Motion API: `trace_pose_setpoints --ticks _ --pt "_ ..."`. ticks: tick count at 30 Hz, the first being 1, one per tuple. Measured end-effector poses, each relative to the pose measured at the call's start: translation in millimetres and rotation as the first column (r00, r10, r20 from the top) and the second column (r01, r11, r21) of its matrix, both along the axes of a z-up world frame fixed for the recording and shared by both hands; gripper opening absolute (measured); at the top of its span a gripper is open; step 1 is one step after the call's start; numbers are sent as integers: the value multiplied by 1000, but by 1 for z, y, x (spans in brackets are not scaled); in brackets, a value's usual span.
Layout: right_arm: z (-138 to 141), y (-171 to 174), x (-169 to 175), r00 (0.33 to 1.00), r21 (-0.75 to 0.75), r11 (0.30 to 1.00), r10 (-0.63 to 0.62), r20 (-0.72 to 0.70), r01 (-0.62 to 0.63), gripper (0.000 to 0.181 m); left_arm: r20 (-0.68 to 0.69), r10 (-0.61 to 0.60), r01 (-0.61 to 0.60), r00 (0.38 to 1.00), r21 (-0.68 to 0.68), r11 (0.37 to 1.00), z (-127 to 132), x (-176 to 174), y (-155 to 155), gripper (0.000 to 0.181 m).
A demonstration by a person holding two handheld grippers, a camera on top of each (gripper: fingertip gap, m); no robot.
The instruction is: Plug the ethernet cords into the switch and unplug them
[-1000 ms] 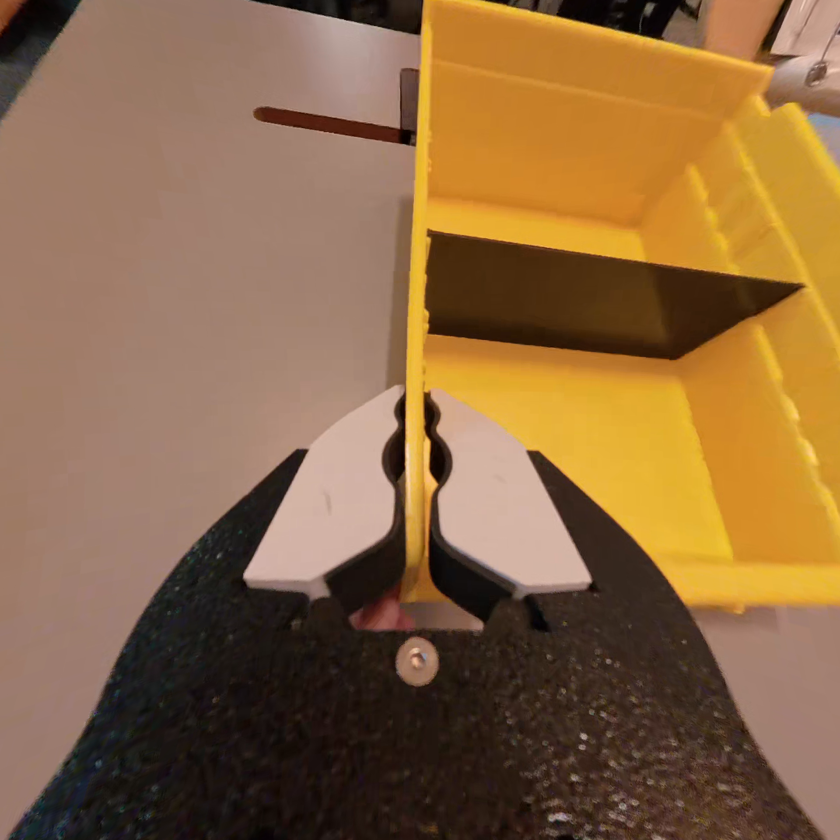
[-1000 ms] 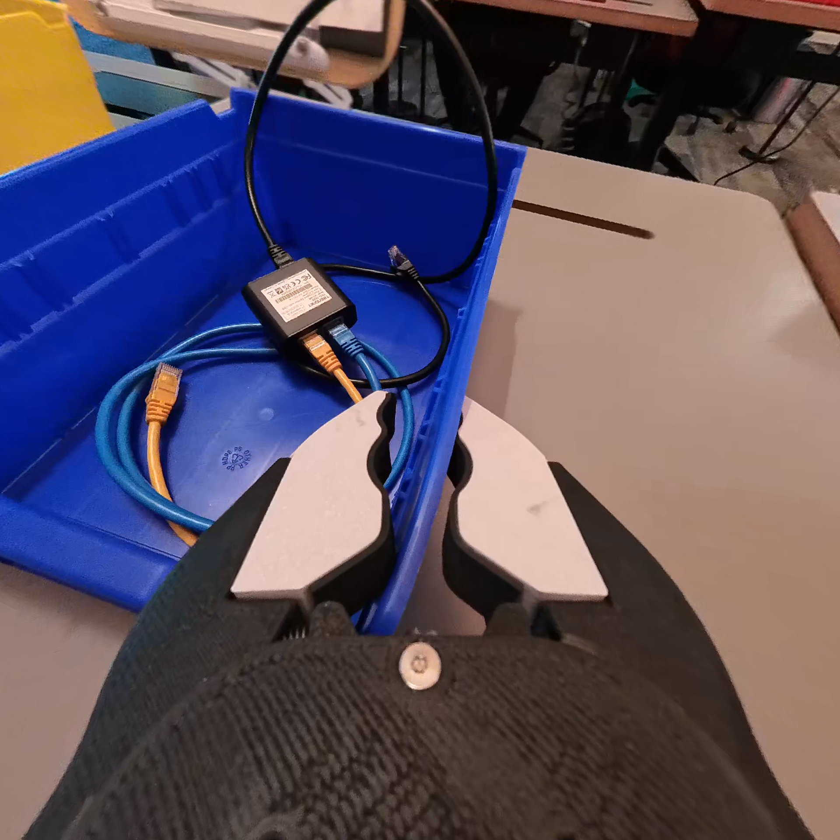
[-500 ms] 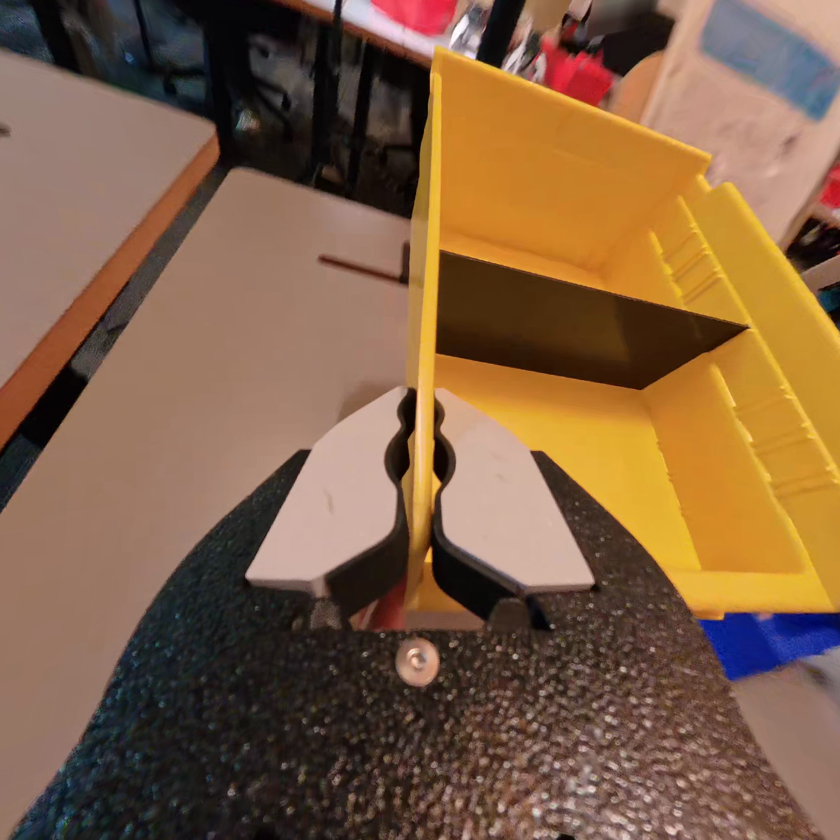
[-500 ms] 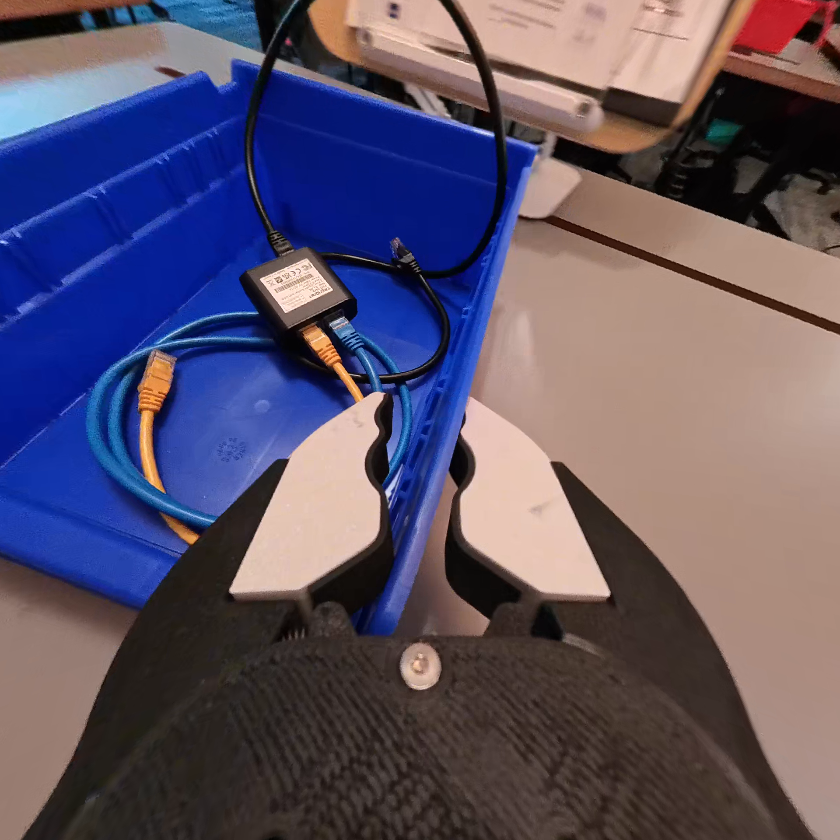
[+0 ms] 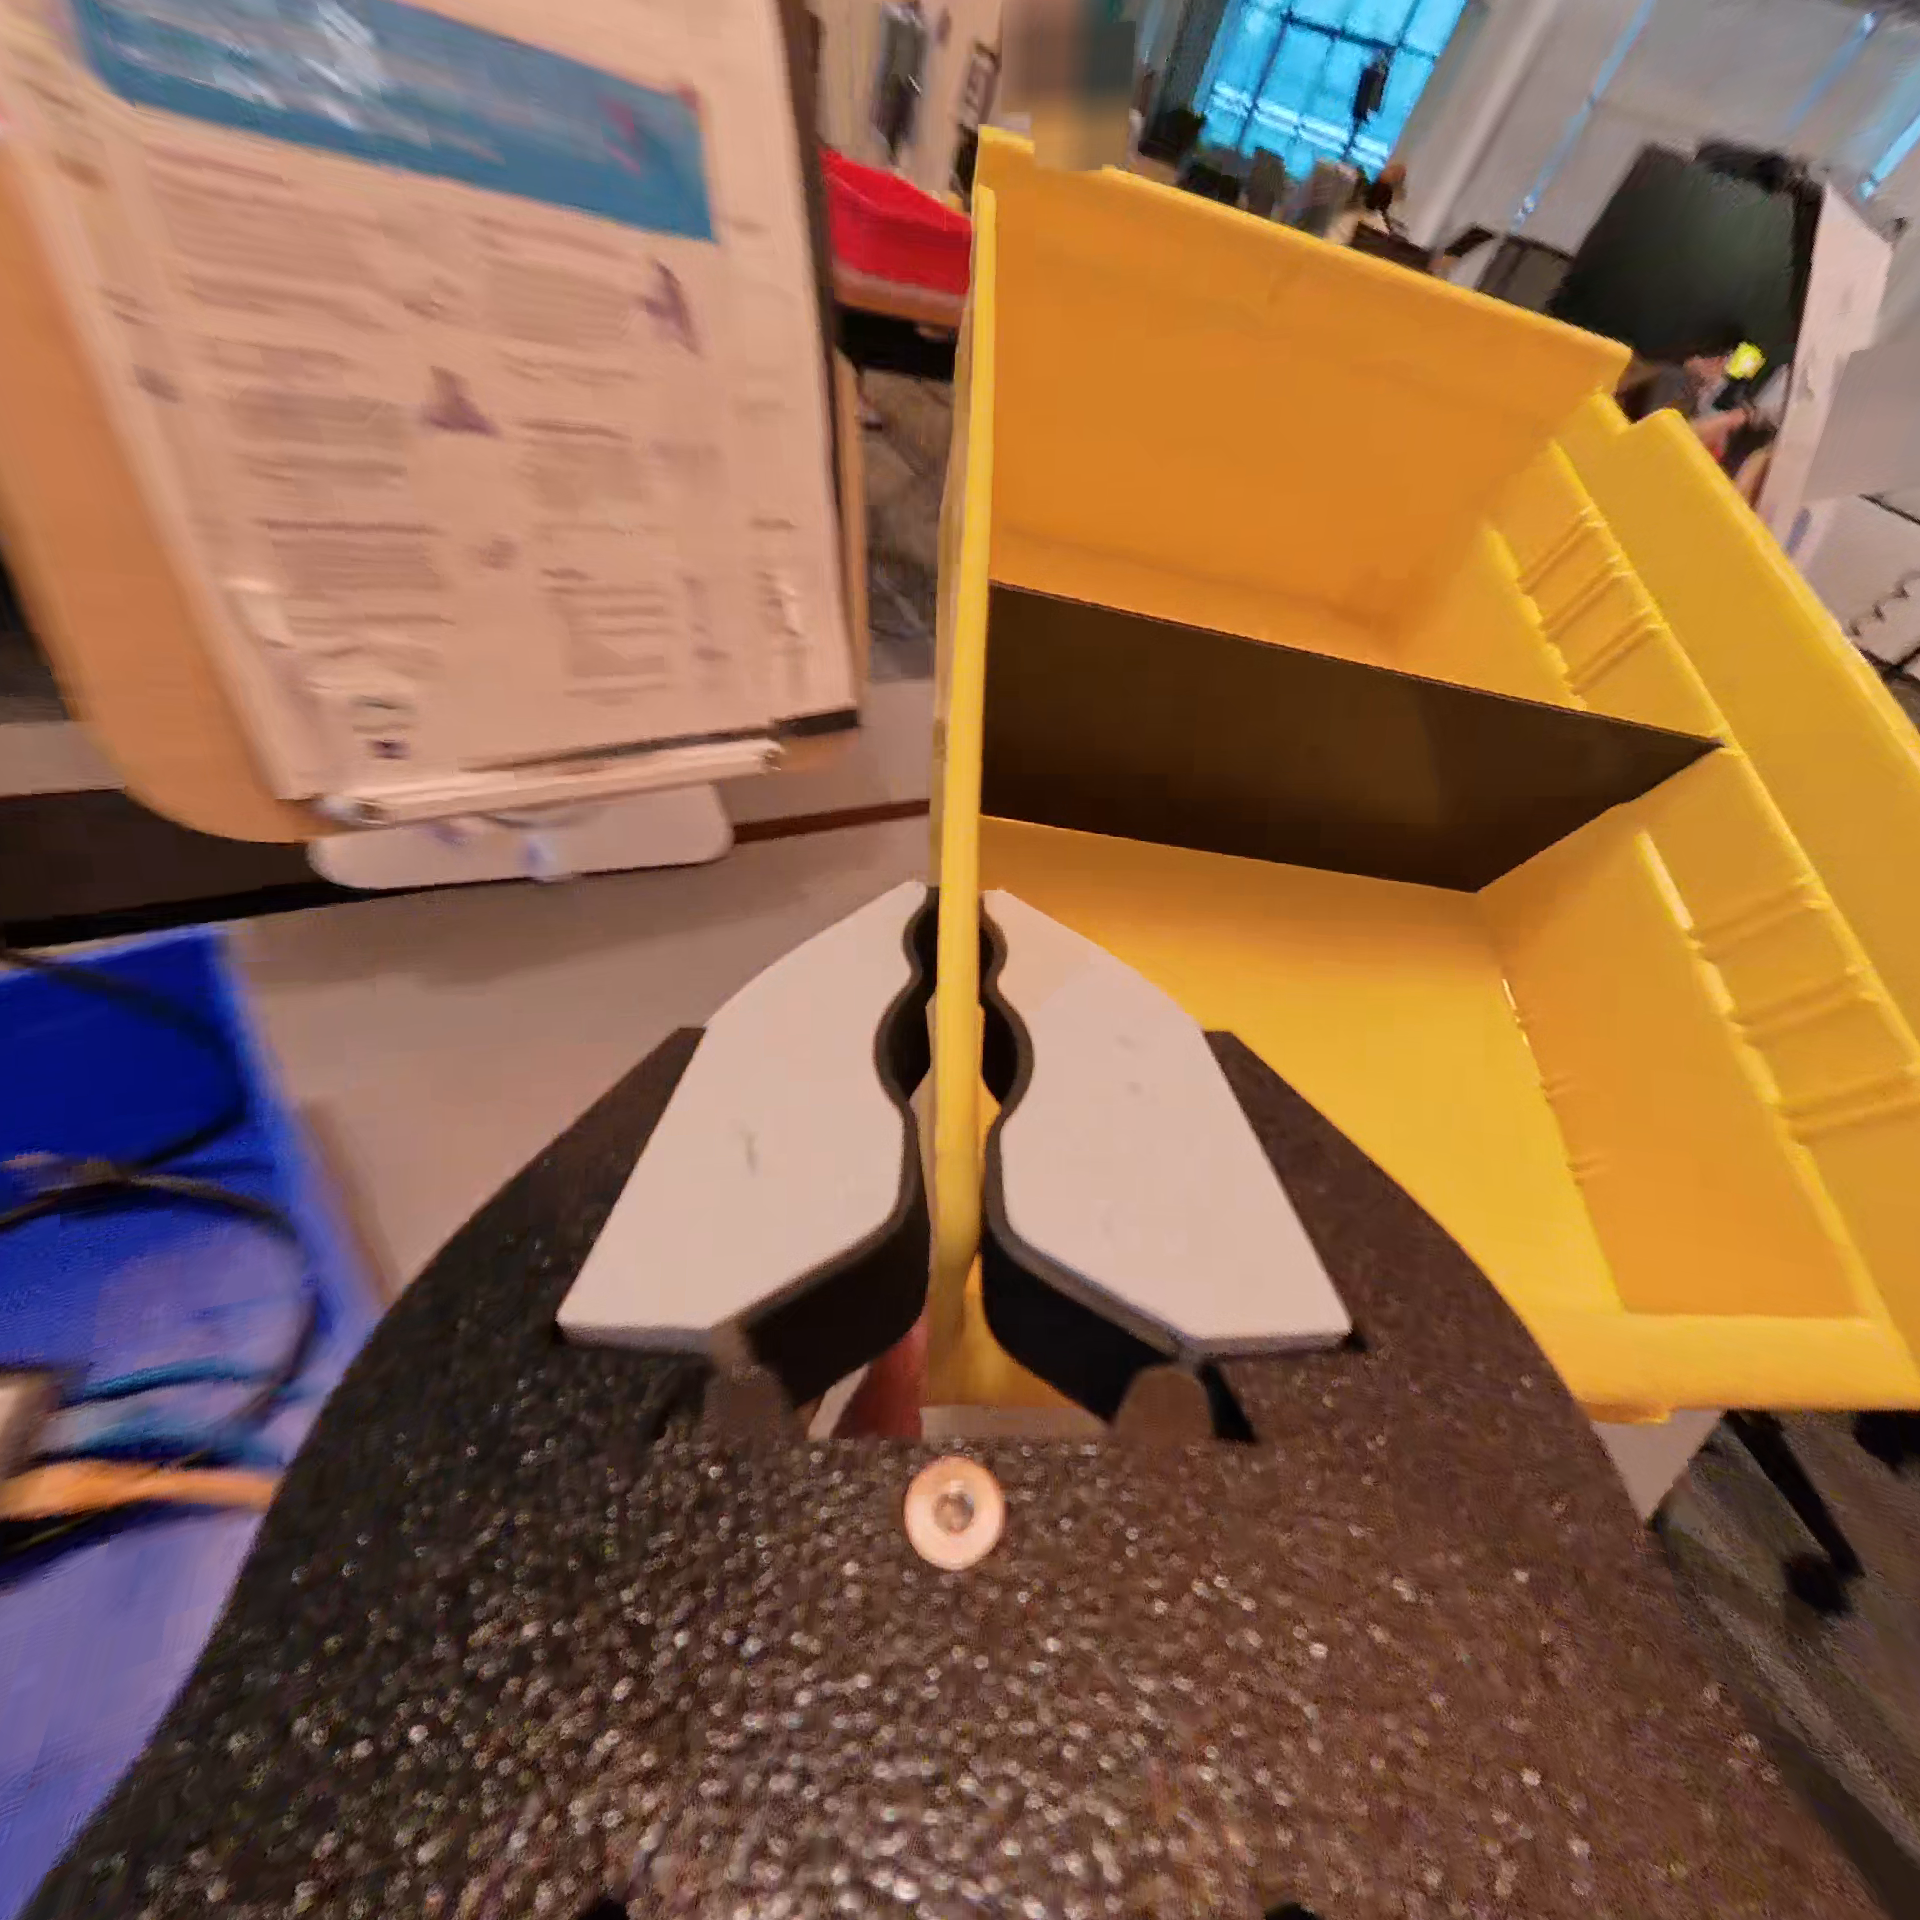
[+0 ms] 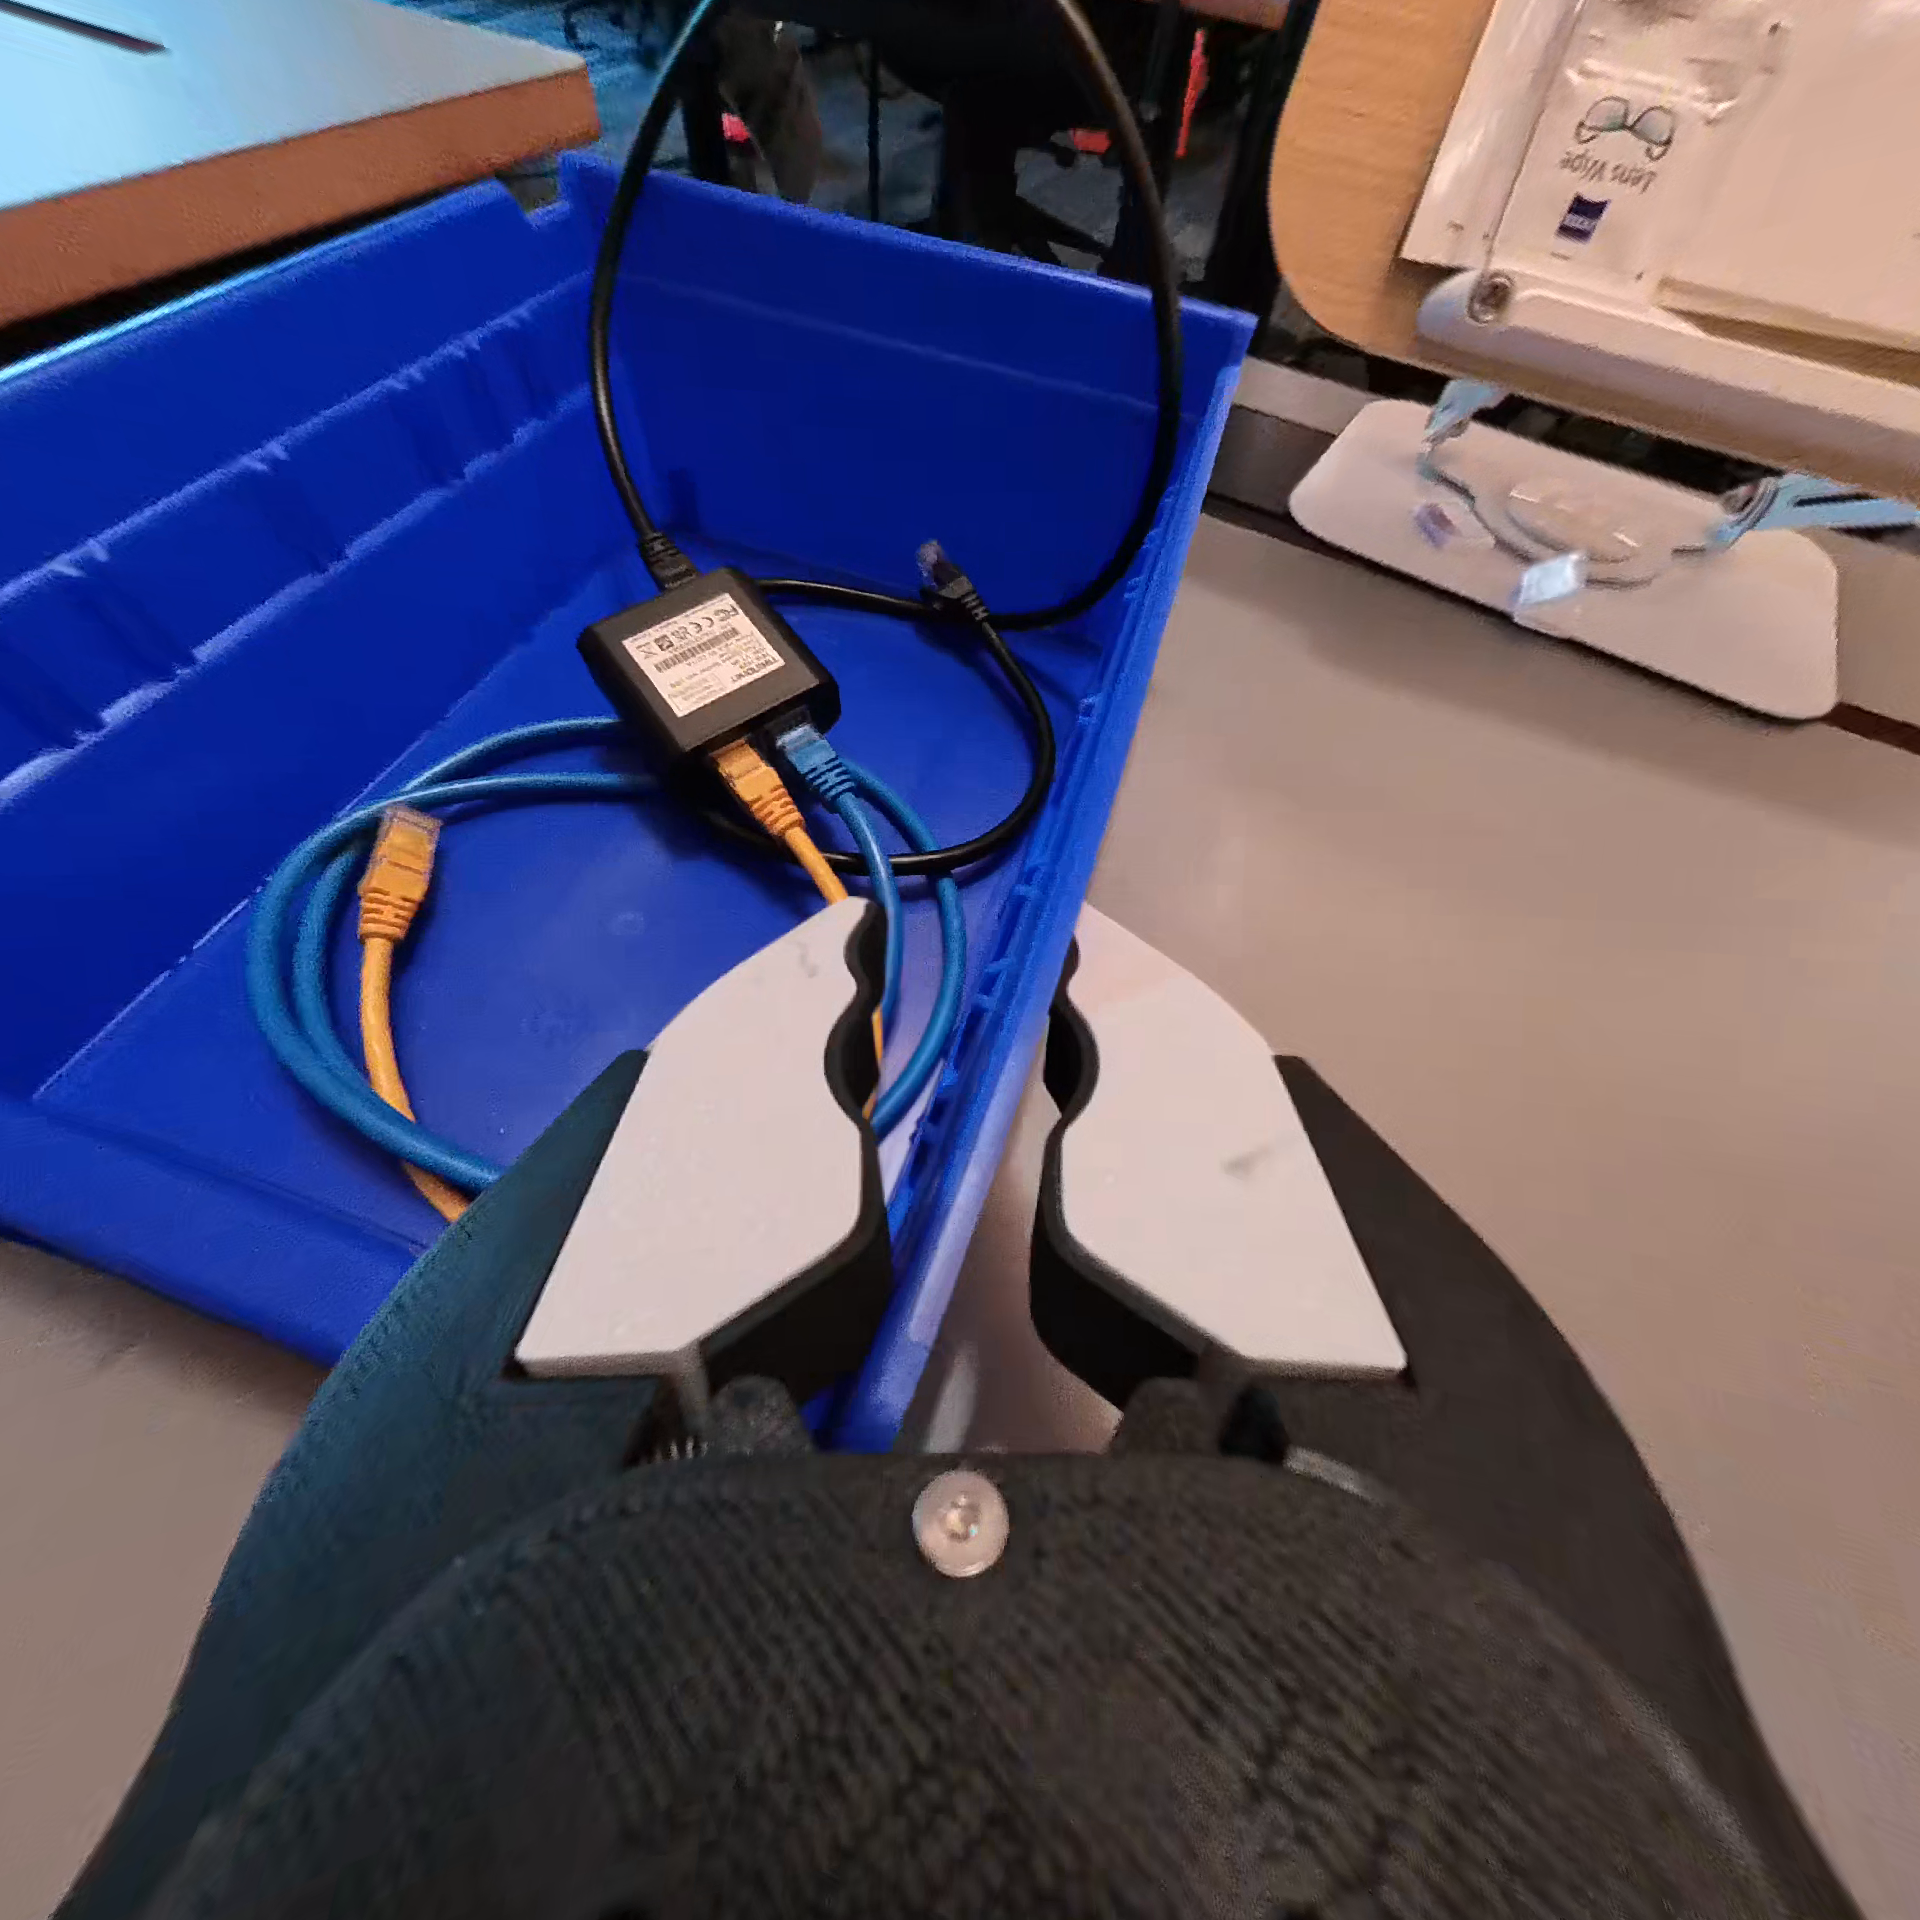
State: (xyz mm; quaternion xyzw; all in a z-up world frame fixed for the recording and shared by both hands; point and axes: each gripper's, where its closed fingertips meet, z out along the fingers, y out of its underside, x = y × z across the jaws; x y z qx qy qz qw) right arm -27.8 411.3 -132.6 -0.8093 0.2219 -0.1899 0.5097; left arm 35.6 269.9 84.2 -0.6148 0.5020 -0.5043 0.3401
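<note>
The left claw was clenched on the side wall of a yellow bin, which was held off the counter and was divided by a black partition. The right claw was clamped across the right wall of a blue bin that rested on the counter. Inside the blue bin lay the black switch, with an orange cord and a blue cord plugged into its near side. The orange cord's free plug lay loose on the bin floor, to the left. A black cable was looped up from the switch's far end.
</note>
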Motion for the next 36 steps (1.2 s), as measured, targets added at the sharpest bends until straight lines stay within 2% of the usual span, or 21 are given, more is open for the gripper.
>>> trace_pose_setpoints --ticks 3,5,7,11,14,17,20,21,24,25,28,29,32,34,36 --pt "0 15 -7 999 -6 999 -33 14 33 31 -82 -63 57 995 -65 996 -46 53 -52 3" --pt "-1 21 -11 1000 3 1000 -31 6 31 34 -136 -74 64 988 -79 995 -79 86 -75 4" --pt "-7 26 -18 1000 -10 1000 20 -21 -20 43 -183 -50 34 982 -92 995 -113 116 -89 4" --pt "-11 26 -20 997 3 997 71 -13 -71 47 -269 56 -72 961 -49 996 -174 157 -103 4" --pt "-10 27 -17 993 18 993 116 -7 -116 47 -257 122 -113 959 46 992 -200 172 -108 4" --pt "-9 29 -14 991 80 988 132 -34 -129 47 -220 143 -131 965 67 989 -211 183 -115 4" --pt "-10 33 -11 989 62 988 146 -17 -145 43 -194 152 -139 969 76 987 -223 189 -121 5" --pt "-10 35 -10 988 59 987 151 -13 -150 42 -180 123 -118 976 38 992 -224 192 -126 9" --pt "-10 40 -10 986 63 984 167 -18 -165 42 -245 -22 -8 969 -123 992 -233 194 -143 40" --pt "-10 42 -10 986 57 985 165 -13 -164 41 -259 -53 15 964 -146 989 -233 191 -144 41" --pt "-12 45 -11 988 16 988 154 24 -154 41 -245 -45 44 969 -10 999 -218 180 -129 57" --pt "-13 48 -12 988 2 989 150 40 -151 41 -255 -45 58 966 45 997 -211 175 -124 56" --pt "-14 57 -16 988 -26 990 137 72 -135 42 -234 -88 115 968 106 988 -175 152 -119 56" --pt "-14 70 -20 986 -19 987 159 58 -158 47 -142 -193 207 971 94 974 -135 126 -129 63" --pt "-16 83 -22 976 -30 977 212 46 -211 55 -23 -317 317 948 128 940 -94 92 -142 73"
